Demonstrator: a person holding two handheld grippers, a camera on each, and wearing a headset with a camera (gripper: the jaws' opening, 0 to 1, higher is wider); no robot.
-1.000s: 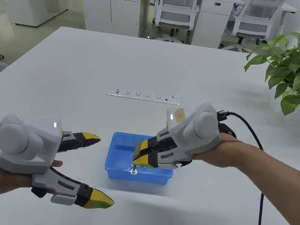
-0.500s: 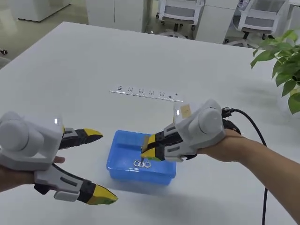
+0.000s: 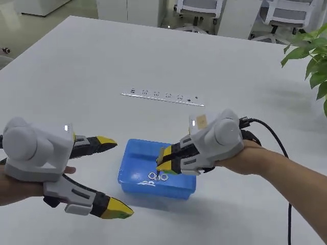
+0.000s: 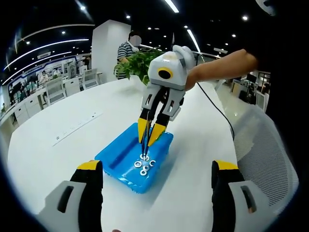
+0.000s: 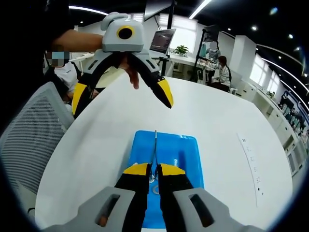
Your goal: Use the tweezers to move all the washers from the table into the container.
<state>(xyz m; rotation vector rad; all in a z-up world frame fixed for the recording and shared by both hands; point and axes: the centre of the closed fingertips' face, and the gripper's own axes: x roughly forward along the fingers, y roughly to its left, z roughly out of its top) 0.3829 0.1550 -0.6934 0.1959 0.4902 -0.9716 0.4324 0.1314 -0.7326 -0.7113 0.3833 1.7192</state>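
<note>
While the right gripper (image 3: 164,162) clamps the tweezers (image 5: 154,145), tips down among the washers (image 3: 157,176) in the blue container (image 3: 132,159) toward the near edge of the tabletop (image 3: 153,61), the left gripper (image 3: 113,174) hovers beside it, jaws wide and empty. This looks like the drop-off; whether the tips grip a washer is too small to tell. Next, the tweezers must lift clear of the rim.

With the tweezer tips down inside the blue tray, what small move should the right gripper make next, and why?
Probably raise the right gripper straight up, drawing the thin metal tweezers clear of the shallow blue plastic container. Their tips sit among small silver washers lying on its floor; I cannot tell whether one is pinched.
</note>
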